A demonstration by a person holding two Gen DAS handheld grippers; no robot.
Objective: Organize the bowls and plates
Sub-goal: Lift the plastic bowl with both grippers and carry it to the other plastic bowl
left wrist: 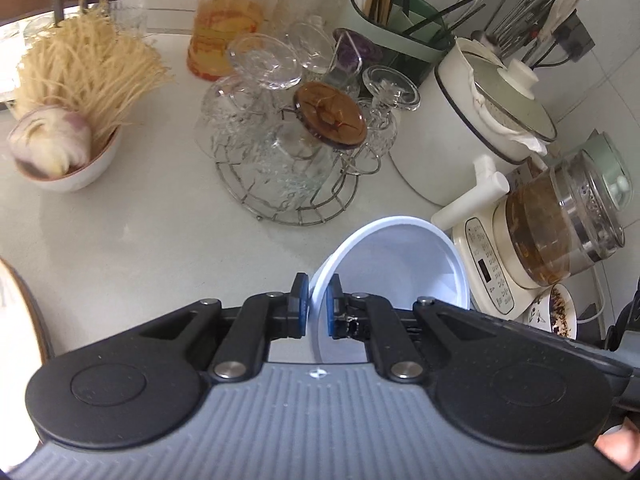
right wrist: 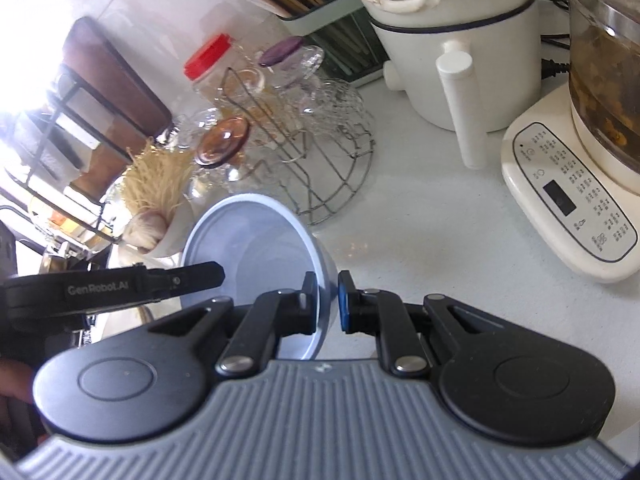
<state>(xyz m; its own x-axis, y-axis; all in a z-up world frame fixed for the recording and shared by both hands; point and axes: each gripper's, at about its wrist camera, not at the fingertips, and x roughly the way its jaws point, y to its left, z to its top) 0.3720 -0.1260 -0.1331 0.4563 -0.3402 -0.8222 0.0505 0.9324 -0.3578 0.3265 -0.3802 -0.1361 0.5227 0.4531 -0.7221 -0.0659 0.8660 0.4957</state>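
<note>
You have one white bowl (left wrist: 400, 264) pinched from two sides: your left gripper (left wrist: 317, 304) is clamped on its rim on one side, and your right gripper (right wrist: 326, 300) is clamped on the wall on the opposite side. The bowl hangs tilted above the white bench (left wrist: 140, 232), its mouth facing the left gripper's camera, just in front of the wire rack of upturned glasses (left wrist: 280, 152). To its right sits the kettle base with buttons (right wrist: 568, 200); a bowl of dried noodles and garlic (left wrist: 68, 128) stands well apart on the left.
</note>
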